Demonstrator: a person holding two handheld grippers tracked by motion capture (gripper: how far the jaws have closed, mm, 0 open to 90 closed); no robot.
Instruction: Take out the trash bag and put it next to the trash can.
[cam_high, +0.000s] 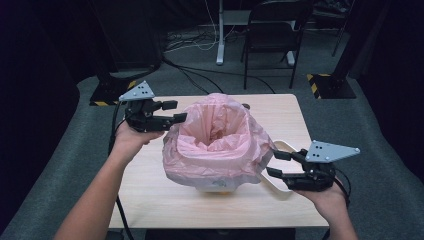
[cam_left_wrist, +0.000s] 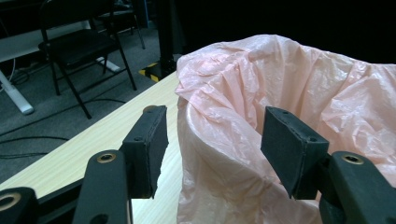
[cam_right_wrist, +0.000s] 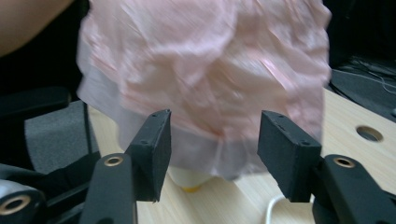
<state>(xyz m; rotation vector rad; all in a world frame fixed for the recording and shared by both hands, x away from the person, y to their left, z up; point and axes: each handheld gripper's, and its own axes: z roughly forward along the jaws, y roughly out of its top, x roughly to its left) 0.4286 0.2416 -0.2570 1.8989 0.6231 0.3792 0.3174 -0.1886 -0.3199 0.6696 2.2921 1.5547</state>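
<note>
A pink plastic bag (cam_high: 215, 142) lines a white bin (cam_high: 216, 186) at the middle of the wooden table (cam_high: 145, 190), its mouth open upward and its rim folded down over the outside. My left gripper (cam_high: 177, 111) is held at the bag's left rim, open. In the left gripper view the bag (cam_left_wrist: 280, 93) has its folded edge lying between the two pads, which stand apart from it around my gripper (cam_left_wrist: 212, 149). My right gripper (cam_high: 273, 163) is open to the right of the bag, apart from it. The right gripper view has the blurred bag (cam_right_wrist: 205, 70) beyond my open gripper (cam_right_wrist: 212, 149).
A white curved loop (cam_high: 287, 146) lies on the table beside the bin, under the right gripper. A round hole (cam_right_wrist: 369, 134) is in the tabletop. A black chair (cam_high: 272, 30) and a desk leg (cam_high: 219, 35) stand on the grey floor behind the table.
</note>
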